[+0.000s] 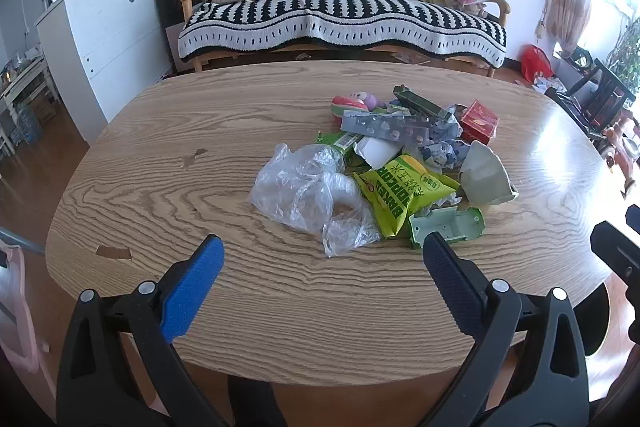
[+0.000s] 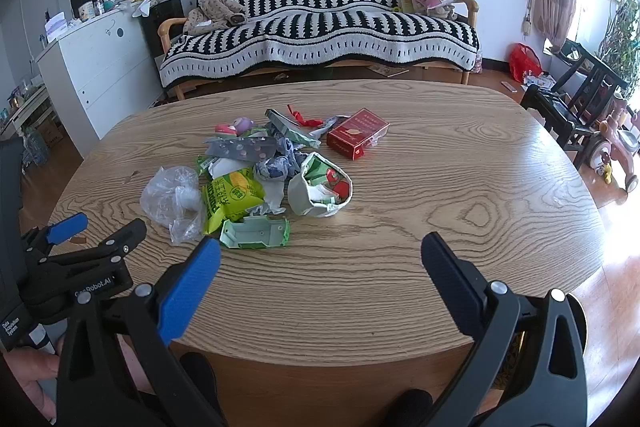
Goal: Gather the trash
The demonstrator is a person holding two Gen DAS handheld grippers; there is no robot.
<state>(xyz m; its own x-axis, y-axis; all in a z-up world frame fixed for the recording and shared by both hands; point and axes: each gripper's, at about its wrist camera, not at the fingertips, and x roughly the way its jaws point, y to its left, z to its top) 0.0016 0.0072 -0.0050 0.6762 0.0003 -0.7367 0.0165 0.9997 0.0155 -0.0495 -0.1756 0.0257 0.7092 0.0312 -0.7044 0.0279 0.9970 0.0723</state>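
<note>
The trash (image 1: 384, 163) is heaped mid-table (image 1: 200, 307), nearer the far edge. Both the left gripper (image 1: 322, 251) and right gripper (image 2: 320, 251) gape, released and empty. The plastic bag (image 1: 304, 195) looks light, slippery, crushable; pinch a bunched fold.

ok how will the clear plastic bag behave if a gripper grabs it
The clear bag looks thin and crumpled, so it is probably floppy and very light. It would likely sag and trail from the pinch. Its edge lies against the popcorn packet, so dragging might nudge that too.
</note>
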